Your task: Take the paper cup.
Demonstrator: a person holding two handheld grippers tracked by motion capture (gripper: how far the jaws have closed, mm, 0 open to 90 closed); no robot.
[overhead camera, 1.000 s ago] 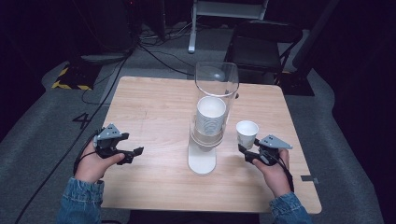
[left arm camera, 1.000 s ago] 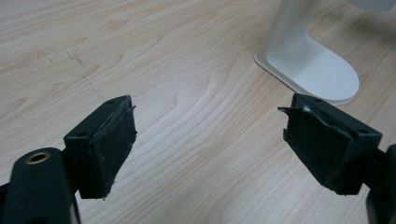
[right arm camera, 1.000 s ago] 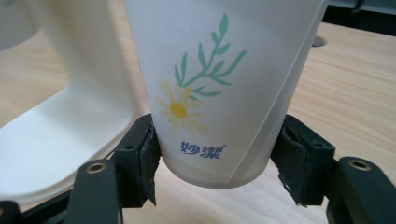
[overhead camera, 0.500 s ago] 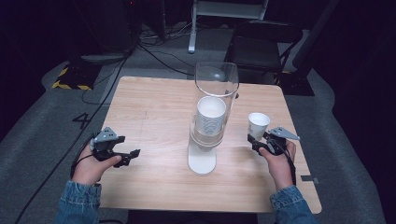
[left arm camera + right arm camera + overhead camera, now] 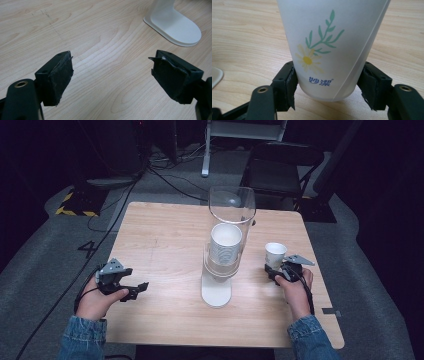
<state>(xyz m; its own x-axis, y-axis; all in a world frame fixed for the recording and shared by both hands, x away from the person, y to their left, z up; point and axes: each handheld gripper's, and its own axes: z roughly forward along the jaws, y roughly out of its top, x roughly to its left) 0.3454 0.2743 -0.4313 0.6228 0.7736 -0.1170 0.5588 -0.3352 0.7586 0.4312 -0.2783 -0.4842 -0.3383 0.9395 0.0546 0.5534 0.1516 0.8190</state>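
A white paper cup printed with a daisy stands upright between the jaws of my right gripper, which is shut on its lower part. The cup's base is close over the wooden table, right of the cup dispenser. That dispenser is a clear tube holding a stack of white cups on a white foot. My left gripper rests near the table's left front with its jaws wide open and nothing between them. The dispenser's foot lies ahead of it.
A dark folding chair stands behind the table's far edge. Cables run over the grey floor at the left. The table's right edge is close to my right hand.
My right gripper has carried the cup to the right, away from the dispenser, then slightly lower. The left gripper has stayed where it was, still open.
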